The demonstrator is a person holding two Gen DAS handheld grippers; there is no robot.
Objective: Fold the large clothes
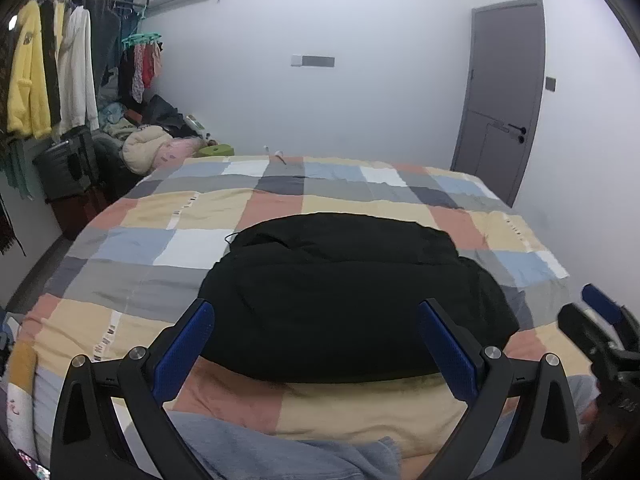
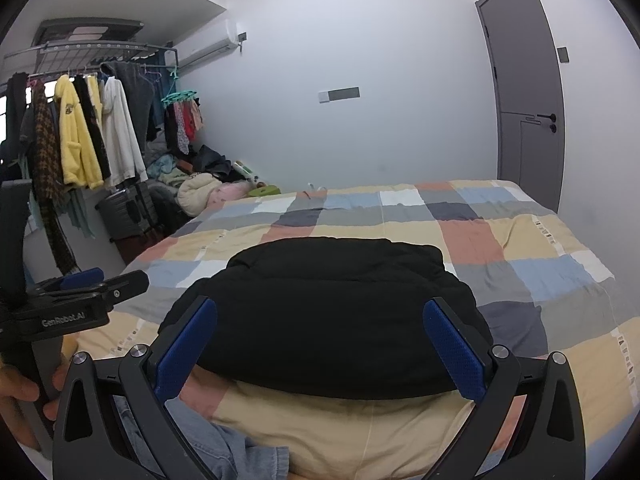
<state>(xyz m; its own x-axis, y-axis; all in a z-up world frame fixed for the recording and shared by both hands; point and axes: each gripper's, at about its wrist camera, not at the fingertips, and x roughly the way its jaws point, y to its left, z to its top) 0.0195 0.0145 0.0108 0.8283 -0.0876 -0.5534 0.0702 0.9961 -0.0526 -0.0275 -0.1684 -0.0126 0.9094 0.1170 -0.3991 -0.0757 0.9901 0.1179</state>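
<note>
The black garment (image 1: 352, 300) lies bundled on the bed (image 1: 132, 208), just beyond both grippers, long axis left to right. Left gripper (image 1: 316, 316) and right gripper (image 2: 320, 316) hover near its near edge, jaws apart and empty, about equally close.

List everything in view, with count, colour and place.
black garment: one, black, folded, lying on the bed near its front edge
bed cover: one, checked in pastel blocks, spread over the bed
blue cloth: one, grey-blue, at the bed's near edge
hanging clothes: several, yellow, white, dark, on the rack at left
door: one, grey, shut, right wall
left gripper: one, black with blue pads, open
right gripper: one, same, open
</note>
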